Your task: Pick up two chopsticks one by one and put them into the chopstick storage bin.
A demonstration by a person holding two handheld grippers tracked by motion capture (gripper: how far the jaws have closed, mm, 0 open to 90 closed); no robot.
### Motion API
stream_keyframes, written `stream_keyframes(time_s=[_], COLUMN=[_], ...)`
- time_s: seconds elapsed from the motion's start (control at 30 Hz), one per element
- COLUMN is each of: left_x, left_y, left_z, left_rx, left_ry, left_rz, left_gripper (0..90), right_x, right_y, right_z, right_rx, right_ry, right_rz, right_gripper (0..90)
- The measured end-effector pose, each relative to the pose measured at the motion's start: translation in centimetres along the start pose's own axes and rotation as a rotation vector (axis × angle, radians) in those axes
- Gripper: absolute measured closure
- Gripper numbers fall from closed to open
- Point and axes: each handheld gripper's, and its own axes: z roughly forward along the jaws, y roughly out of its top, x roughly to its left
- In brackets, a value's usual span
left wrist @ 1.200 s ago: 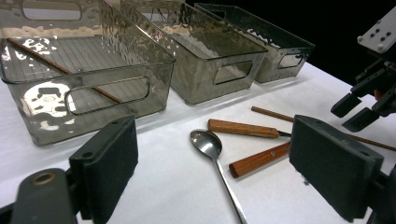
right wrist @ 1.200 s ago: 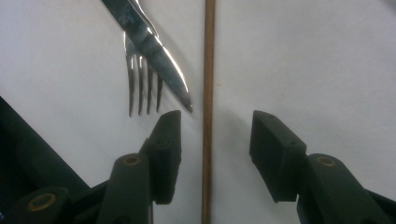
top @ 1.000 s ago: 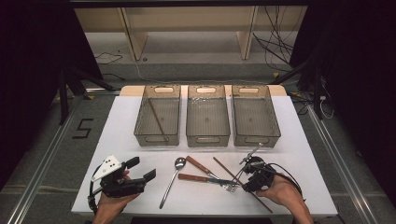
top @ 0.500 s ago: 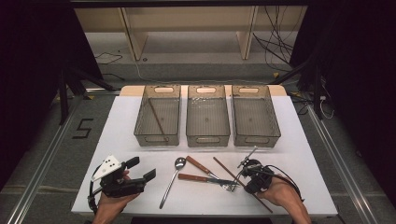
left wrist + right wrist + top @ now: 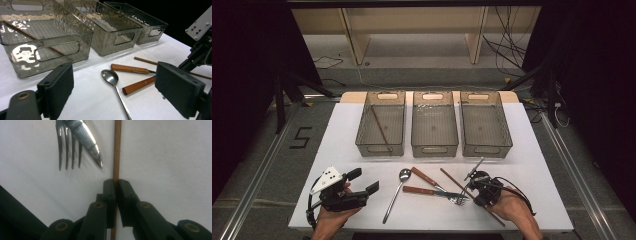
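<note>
Right gripper (image 5: 115,185) fingers have just been closing and now pinch the chopstick (image 5: 117,150), which lies flat on the white surface (image 5: 542,175) beside the fork (image 5: 67,147) and knife tip. Left gripper (image 5: 362,187) sits wide open, holding nothing.

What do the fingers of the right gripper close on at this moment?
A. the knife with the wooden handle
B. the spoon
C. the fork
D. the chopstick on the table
D: in the right gripper view the right gripper has just closed, and its fingers press on both sides of the thin wooden chopstick, while the fork and the knife tip lie free beside it.
</note>
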Motion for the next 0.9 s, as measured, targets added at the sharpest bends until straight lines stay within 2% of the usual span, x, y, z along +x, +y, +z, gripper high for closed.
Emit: stream_keyframes(time_s=[0.13,0.3,0.47,0.63,0.7,0.73,0.77,0.9], left_x=[0.0,0.0,0.1,0.1,0.1,0.1,0.1,0.2], left_y=[0.0,0.0,0.0,-0.1,-0.1,-0.1,-0.1,-0.1], left_z=[0.0,0.0,0.0,0.1,0.1,0.1,0.1,0.1], left_rx=[0.0,0.0,0.002,0.003,0.005,0.002,0.002,0.002], left_ry=[0.0,0.002,0.002,0.008,0.009,0.008,0.008,0.008], left_rz=[0.0,-0.002,-0.001,-0.006,-0.006,-0.006,-0.006,-0.008], left_gripper=[15.1,15.1,15.1,15.1,15.1,15.1,15.1,15.1], right_x=[-0.3,-0.3,-0.5,-0.5,-0.5,-0.6,-0.6,-0.9], right_y=[-0.2,-0.2,-0.2,-0.1,0.0,0.3,0.3,1.7], right_z=[0.0,-0.2,-1.2,-3.3,-3.7,-4.3,-4.3,-5.7], right_rx=[-0.016,-0.023,-0.067,-0.154,-0.166,-0.196,-0.196,-0.268], right_ry=[0.027,0.023,0.018,0.041,0.041,0.043,0.043,0.058], right_rz=[0.016,0.0,-0.003,-0.006,-0.006,-0.004,-0.004,-0.011], right_gripper=[85.9,86.1,86.1,86.1,86.1,86.1,86.1,86.1])
